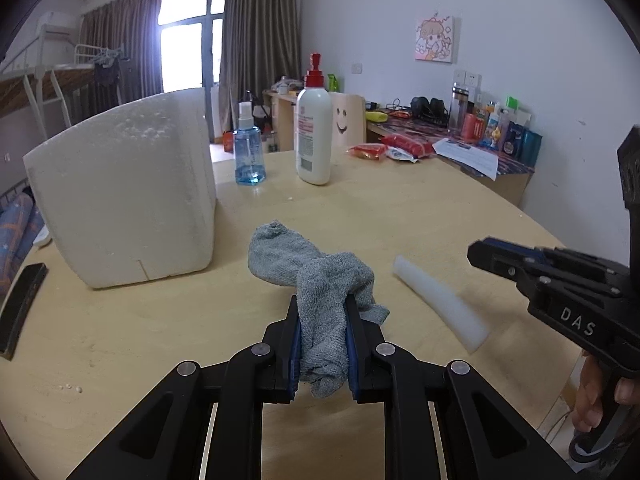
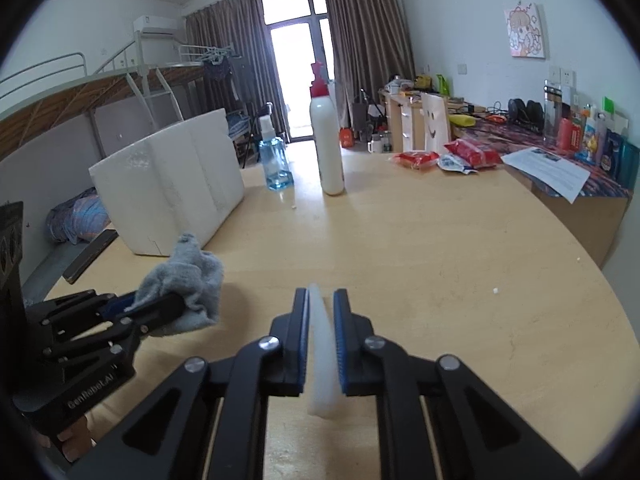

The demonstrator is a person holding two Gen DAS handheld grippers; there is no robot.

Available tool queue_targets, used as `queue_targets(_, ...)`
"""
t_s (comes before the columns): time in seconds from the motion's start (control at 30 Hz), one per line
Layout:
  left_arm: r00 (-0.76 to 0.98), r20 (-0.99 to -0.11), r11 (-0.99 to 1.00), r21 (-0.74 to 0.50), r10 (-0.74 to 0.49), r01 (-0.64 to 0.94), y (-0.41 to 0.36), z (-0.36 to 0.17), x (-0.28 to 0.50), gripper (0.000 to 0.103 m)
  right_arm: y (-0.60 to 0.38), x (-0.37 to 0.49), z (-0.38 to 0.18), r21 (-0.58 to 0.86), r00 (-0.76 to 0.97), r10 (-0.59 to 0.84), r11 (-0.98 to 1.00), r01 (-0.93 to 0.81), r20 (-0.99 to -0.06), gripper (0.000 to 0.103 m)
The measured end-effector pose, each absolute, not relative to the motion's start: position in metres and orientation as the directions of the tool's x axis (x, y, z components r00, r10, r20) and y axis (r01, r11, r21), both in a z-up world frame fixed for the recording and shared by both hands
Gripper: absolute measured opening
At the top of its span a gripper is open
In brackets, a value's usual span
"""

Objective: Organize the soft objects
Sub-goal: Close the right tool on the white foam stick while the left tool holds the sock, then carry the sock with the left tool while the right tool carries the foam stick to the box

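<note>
right gripper [image 1: 476, 254] body: "DAS" | left gripper [image 2: 160, 304] body: "GenRobot.AI"

Nubby grey terry cloth [image 1: 320, 280], matt wooden table [image 1: 400, 220]

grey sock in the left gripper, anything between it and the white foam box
Nothing visible: only bare table lies between the grey sock in the left gripper and the foam box. The spray bottle and lotion bottle stand farther back, off that path.
</note>
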State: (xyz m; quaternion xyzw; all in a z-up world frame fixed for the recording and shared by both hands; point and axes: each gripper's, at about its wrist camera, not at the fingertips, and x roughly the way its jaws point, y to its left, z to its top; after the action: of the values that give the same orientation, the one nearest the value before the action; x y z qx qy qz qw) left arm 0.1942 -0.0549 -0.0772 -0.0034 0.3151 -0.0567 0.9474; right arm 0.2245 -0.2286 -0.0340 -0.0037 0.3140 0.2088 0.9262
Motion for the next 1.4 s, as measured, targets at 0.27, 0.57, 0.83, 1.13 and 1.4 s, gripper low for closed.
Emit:
queue_targets(0.27,0.811,-0.578,0.996,-0.036,-0.09,0.085,-0.046,-0.075,0.186,0.019,-0.213,0.23,-0.055,0.07,0.676,0.343,0.915,-0.397,-0.653,0.021)
queue_targets(0.57,0.819,-0.567,0.996,-0.046,-0.085,0.071,-0.038,-0.073,0.182,0.019,-0.193,0.235,-0.072,0.033,0.641,0.314,0.911,-0.41,-0.7,0.036)
queue_targets(0.83,0.814,-0.574,0.996,-0.065,-0.09,0.064,-0.032,-0.075,0.185,0.019,-0.181,0.235,-0.076,-0.008,0.623,0.278,0.91,-0.416,-0.731,0.036)
queue_targets(1.13,0.818,-0.568,0.996,-0.061,-0.089,0.066,-0.026,-0.074,0.182,0.019,-0.184,0.235,-0.074,0.01,0.638,0.29,0.915,-0.404,-0.714,0.016)
queue_targets(1.4,0.832,-0.551,0.997,-0.054,-0.069,0.047,-0.019,-0.066,0.177,0.019,-0.178,0.224,-0.052,0.064,0.66,0.365,0.899,-0.433,-0.657,0.016)
